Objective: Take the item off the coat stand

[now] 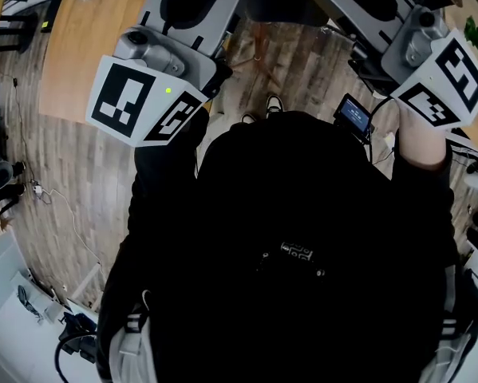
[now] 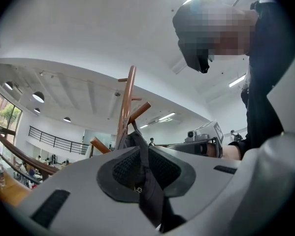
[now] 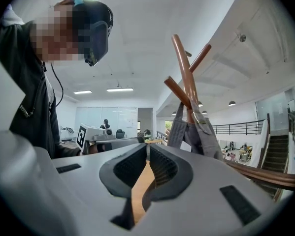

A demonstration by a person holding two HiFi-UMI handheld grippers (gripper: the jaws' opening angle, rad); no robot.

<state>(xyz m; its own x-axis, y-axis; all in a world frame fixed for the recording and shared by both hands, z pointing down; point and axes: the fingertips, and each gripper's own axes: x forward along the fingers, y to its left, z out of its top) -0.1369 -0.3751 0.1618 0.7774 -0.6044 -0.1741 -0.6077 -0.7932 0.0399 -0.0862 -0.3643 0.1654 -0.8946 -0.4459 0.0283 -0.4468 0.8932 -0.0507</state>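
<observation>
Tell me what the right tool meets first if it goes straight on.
Likely nothing close: the right tool points just left of the grey straps hung on the coat stand, toward open room. Depth is unclear; it might graze them.

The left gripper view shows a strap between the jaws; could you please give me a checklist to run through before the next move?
1. Strap gripped: ok. The left gripper is closed on a dark strap.
2. Right gripper free to help: ok. Its jaws are together with nothing between them.
3. Item off the stand: not ok. The grey item hangs by its straps on the coat stand.
4. Strap free to lift off: cannot tell. How it loops on the stand is unclear.
5. Item's lower part free of snags: cannot tell. It is out of every view.
</observation>
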